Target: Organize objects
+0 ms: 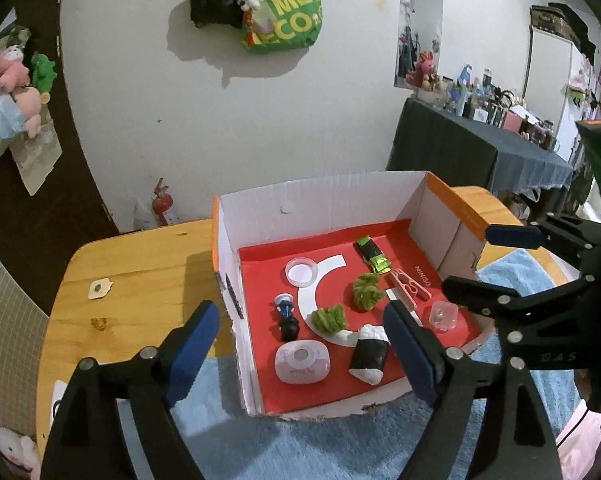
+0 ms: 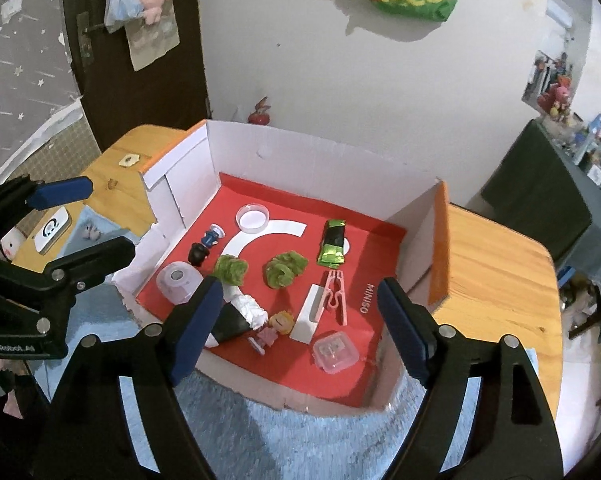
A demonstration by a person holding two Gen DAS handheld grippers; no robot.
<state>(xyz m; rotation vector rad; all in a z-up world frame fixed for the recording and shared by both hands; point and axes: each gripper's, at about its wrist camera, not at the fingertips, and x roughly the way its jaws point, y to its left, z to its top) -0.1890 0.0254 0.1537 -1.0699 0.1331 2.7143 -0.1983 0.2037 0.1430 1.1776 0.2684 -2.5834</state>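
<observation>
From the left wrist, the left gripper [image 1: 300, 344] hangs with its jaws wide apart and nothing between the blue pads, above the near left corner of the box [image 1: 320, 196], which sits on a wooden table [image 1: 140, 264] with a blue towel [image 1: 320, 448] under its near edge. On the box's red floor: a clear round lid [image 1: 301, 271] toward the back left, a green toy car [image 1: 373, 255] at the back right, a pink clip [image 1: 409, 284] just in front of the car, two green fuzzy rolls [image 1: 366, 292] [image 1: 329, 318] mid-floor, a small dark figure [image 1: 286, 316] left of them, a white puck [image 1: 301, 362] at the front left, and a black-and-white roll [image 1: 370, 354] beside it. A small clear case [image 1: 443, 316] lies at the front right. The right gripper [image 1: 496, 264] shows over the box's right wall, also spread with nothing in it. From the right wrist, the right gripper [image 2: 300, 324] stands open and empty over the box's [image 2: 320, 156] near edge; the car [image 2: 332, 243], clip [image 2: 335, 294], lid [image 2: 253, 218], rolls [image 2: 286, 269] [image 2: 231, 268], puck [image 2: 179, 282] and case [image 2: 335, 351] lie inside it. What seems a little blond doll [image 2: 274, 330] lies near the front beside a white card [image 2: 308, 312]. The left gripper [image 2: 88, 216] is open beyond the left wall.
</observation>
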